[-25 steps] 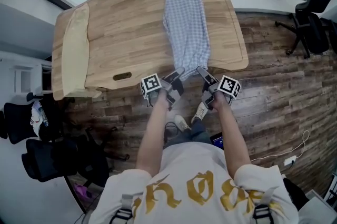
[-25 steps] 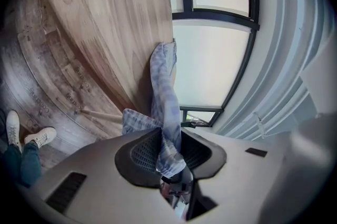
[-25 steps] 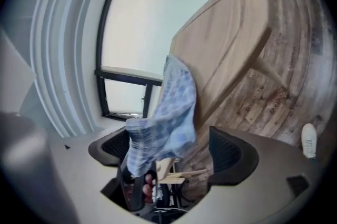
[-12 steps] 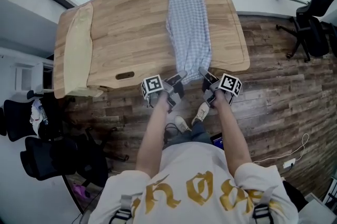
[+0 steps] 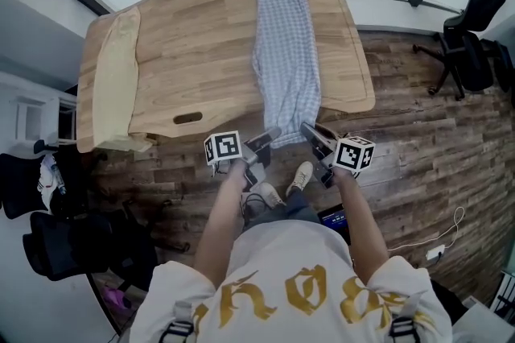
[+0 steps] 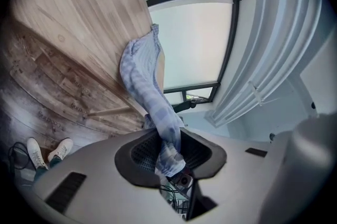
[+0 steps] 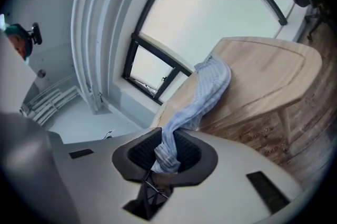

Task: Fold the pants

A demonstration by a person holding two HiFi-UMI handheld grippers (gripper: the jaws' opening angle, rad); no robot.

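The left tongs [image 6: 169, 150] are clamped on a bunched piece of the pants [image 5: 282, 43], with checked cloth pinched between the ribbed pads. The right tongs [image 7: 166, 153] have just been closing and now pinch a small wad of the same end of the garment. Both pairs sit just off the near edge of the tabletop [image 5: 193, 51], close beside each other. The rest of the pants runs away from their tips as one long strip to the far edge.

The weakest point is probably the right grip. Only a narrow fold of cloth shows between its pads, so it may slip out once the end is carried forward, and that corner would drop to leave a lopsided fold.

The two grip points are also near each other, and the cloth between them is gathered rather than spread. Laid down like that, the fold would likely come out narrow and creased.

A pull back toward the person, rather than up and over, would drag the whole strip toward the tongs and off the near edge.

If one pair rises higher than the other, the strip could twist. A beige cloth [image 5: 115, 76] lies well to the left of the left tongs and looks clear of any of this.
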